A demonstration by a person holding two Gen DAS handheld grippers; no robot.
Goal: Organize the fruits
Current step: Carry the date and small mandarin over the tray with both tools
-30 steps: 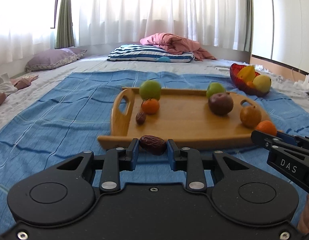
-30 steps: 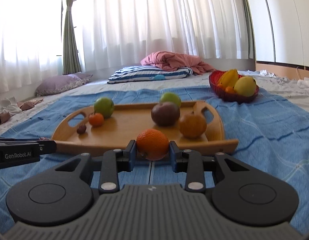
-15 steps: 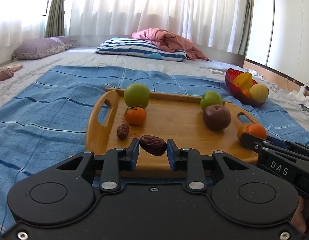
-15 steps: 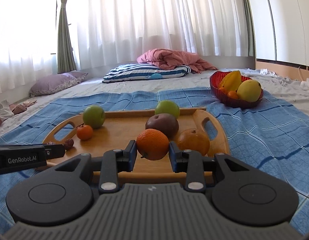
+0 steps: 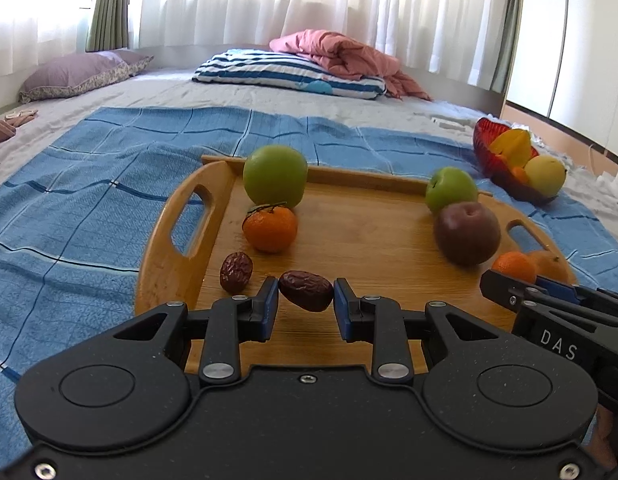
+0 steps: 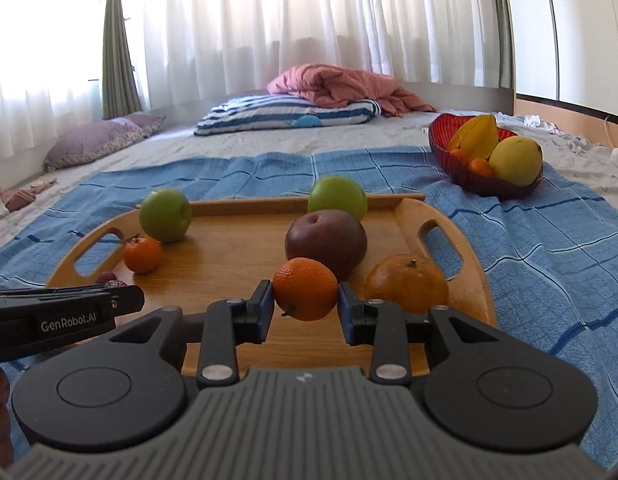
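Note:
My left gripper is shut on a dark brown date, held over the near left part of the wooden tray. My right gripper is shut on a small orange above the tray's near right part. On the tray lie a second date, a tangerine, two green apples, a dark red apple and a larger orange. The right gripper's tip shows in the left wrist view.
A red bowl with a yellow fruit, a starfruit and small oranges stands on the blue blanket beyond the tray's right handle. Striped bedding, a pink quilt and a purple pillow lie farther back by the curtains.
Both grippers have moved forward from the tray's near edge to over the tray, each still holding its fruit. The tray and fruits look closer.

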